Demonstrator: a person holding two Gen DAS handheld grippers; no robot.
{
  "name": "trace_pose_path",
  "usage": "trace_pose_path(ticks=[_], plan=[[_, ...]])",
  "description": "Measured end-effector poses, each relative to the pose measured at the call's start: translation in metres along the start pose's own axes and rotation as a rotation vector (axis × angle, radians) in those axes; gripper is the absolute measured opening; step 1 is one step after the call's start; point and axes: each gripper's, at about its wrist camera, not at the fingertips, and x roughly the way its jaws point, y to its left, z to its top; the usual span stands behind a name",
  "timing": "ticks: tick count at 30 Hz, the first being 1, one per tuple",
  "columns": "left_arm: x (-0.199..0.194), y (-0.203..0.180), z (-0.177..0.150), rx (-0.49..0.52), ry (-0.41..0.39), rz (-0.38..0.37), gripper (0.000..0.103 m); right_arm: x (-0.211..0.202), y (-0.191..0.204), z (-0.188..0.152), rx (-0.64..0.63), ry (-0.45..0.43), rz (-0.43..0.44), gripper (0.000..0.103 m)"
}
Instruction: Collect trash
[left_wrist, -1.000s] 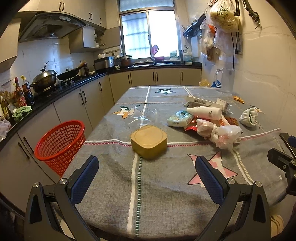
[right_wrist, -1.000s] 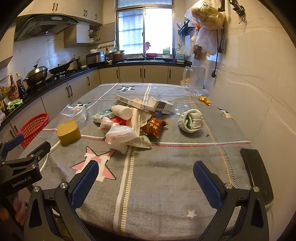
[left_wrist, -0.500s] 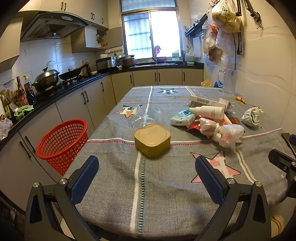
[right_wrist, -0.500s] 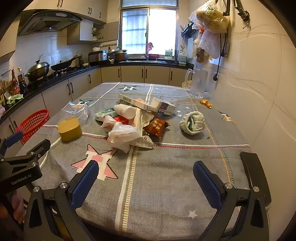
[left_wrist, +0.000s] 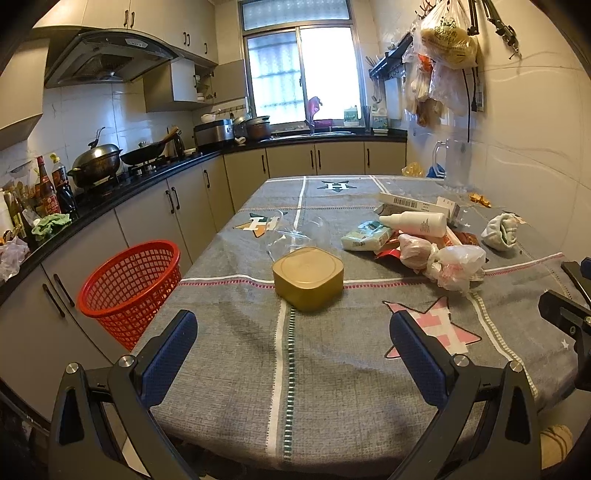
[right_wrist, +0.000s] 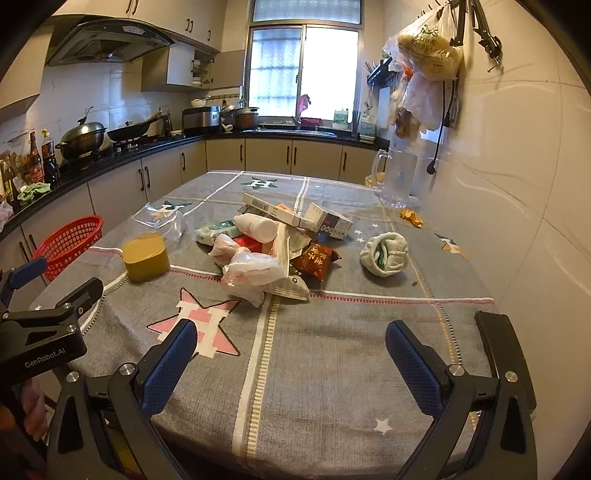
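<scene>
A heap of trash lies mid-table: a knotted white plastic bag (right_wrist: 255, 275) (left_wrist: 456, 264), a white bottle (right_wrist: 258, 226) (left_wrist: 415, 221), a red snack packet (right_wrist: 314, 258), flat cartons (right_wrist: 295, 216) and a wet-wipe pack (left_wrist: 365, 234). A gold square tin (left_wrist: 308, 277) (right_wrist: 146, 256) stands nearer the left side. A red mesh basket (left_wrist: 129, 288) (right_wrist: 68, 242) sits on the floor left of the table. My left gripper (left_wrist: 293, 352) is open, short of the tin. My right gripper (right_wrist: 291, 354) is open over bare cloth before the heap.
A rolled white cloth (right_wrist: 384, 254) and a glass jug (right_wrist: 399, 177) are by the right wall. A clear plastic bag (right_wrist: 166, 219) lies behind the tin. Counters with pots (left_wrist: 96, 162) run along the left. Bags (right_wrist: 428, 48) hang on the wall.
Both grippers have edged forward and slightly up over the table; the tin and trash heap sit a little nearer in view. Nothing was grasped.
</scene>
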Motion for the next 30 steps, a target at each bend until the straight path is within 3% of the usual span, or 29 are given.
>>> trace_pose_path(ticks=[30], plan=[[0.001,-0.0031,-0.0017,0.008,0.017,-0.006,0.103,0.0073,-0.0016,-0.0041,0.013,0.03,0.016,0.103]])
